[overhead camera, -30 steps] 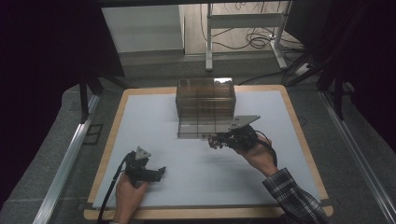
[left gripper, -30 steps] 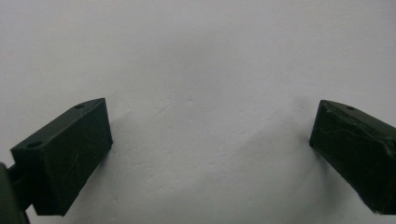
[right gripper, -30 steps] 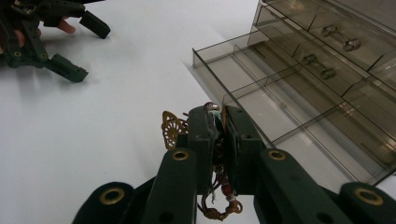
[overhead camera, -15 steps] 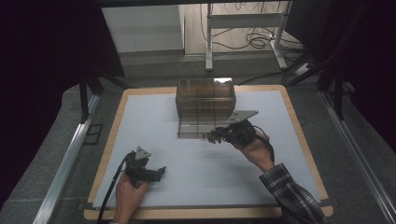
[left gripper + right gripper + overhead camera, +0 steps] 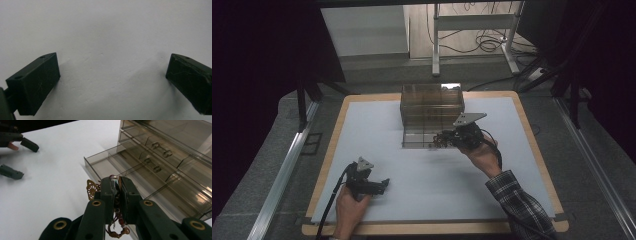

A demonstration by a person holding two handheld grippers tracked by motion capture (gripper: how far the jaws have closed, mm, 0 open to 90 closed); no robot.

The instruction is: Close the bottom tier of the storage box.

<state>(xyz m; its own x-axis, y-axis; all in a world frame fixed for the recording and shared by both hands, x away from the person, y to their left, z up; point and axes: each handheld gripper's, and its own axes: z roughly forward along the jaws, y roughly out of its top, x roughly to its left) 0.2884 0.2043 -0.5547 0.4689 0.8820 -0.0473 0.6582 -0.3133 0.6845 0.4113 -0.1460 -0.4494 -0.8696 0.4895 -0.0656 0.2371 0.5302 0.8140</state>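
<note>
A smoky clear drawer box (image 5: 432, 107) stands at the table's far middle, its bottom drawer (image 5: 419, 136) pulled out. In the right gripper view that drawer (image 5: 107, 163) shows bare divided compartments. My right gripper (image 5: 441, 140) hovers at the drawer's front right corner, shut on a piece of jewellery (image 5: 92, 188) with a gold filigree leaf and brown-red beads. The beads hang below the right gripper's (image 5: 117, 180) jaws. My left gripper (image 5: 383, 184) rests open near the front left, and between its spread jaws the left gripper (image 5: 112, 75) has only bare table.
The white mat (image 5: 512, 150) lies on a wood-edged table (image 5: 327, 165). Higher closed drawers with small knobs (image 5: 161, 148) sit above the open one. Metal rails (image 5: 282, 175) run along both table sides. The left gripper (image 5: 17, 157) appears far off in the right gripper view.
The right gripper has edged slightly toward the open drawer with the jewellery still in it. The left gripper has stayed put.
</note>
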